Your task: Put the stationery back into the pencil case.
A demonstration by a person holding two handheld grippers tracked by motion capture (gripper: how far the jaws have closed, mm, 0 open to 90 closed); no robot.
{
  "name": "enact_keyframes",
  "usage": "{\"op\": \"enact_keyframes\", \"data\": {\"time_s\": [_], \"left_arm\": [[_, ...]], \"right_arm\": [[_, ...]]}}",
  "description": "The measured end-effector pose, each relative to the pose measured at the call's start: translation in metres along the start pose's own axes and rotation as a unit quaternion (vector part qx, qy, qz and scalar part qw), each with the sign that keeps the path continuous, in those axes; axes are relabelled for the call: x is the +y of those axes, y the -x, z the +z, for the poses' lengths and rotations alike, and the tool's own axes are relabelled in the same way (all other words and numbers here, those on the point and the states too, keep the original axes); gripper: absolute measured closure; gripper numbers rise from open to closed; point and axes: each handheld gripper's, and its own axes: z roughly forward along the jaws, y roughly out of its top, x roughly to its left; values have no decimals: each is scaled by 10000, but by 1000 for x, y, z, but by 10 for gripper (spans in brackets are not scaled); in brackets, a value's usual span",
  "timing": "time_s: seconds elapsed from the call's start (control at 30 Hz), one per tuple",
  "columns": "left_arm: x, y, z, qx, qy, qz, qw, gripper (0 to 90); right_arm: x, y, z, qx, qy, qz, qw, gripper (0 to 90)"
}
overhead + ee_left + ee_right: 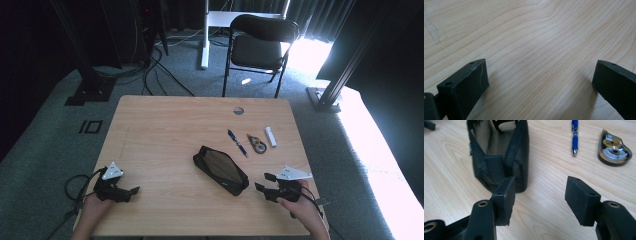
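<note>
Both hand-held grippers, left point(131, 192) and right point(263, 182), rest spread wide on the pale wooden bench point(165, 130). Between them lies an open black fabric pencil pouch point(220, 169), just beside the right one; a blue pen point(574, 137), brown tape dispenser point(614, 148) and white tube point(270, 136) lie beyond.

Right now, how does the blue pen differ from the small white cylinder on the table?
The slim blue pen is dark blue with a pointed tip; the short white cylinder is plain white with blunt ends. The pen is longer and thinner, the cylinder shorter and thicker. The pen lies nearer the open black fabric pouch; the cylinder lies farther right, past the clear tape dispenser. Both lie flat on the light wooden table, untouched.
</note>
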Motion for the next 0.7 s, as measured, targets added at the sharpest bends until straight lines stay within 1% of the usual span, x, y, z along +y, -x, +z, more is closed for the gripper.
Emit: {"op": "enact_keyframes", "data": {"time_s": [0.1,0.2,0.23,0.33,0.43,0.57,0.7], "left_arm": [[0,0,0,0,0,1,10000,7],[0,0,0,-2,3,0,10000,6],[0,0,0,-2,3,0,10000,7],[0,0,0,-2,2,-1,10000,7],[0,0,0,1,0,0,10000,7],[0,0,0,1,-1,-1,10000,7],[0,0,0,-2,8,-7,10000,7]], "right_arm": [[-2,5,4,-78,-118,-8,9999,368],[-4,9,9,-96,-127,95,9998,345],[-5,11,11,-131,-146,116,9997,331],[-5,17,15,-253,-223,132,9993,332],[-5,24,18,-349,-188,185,9990,324],[0,33,20,-558,-147,247,9980,323],[9,39,25,-626,-154,229,9977,323]]}}
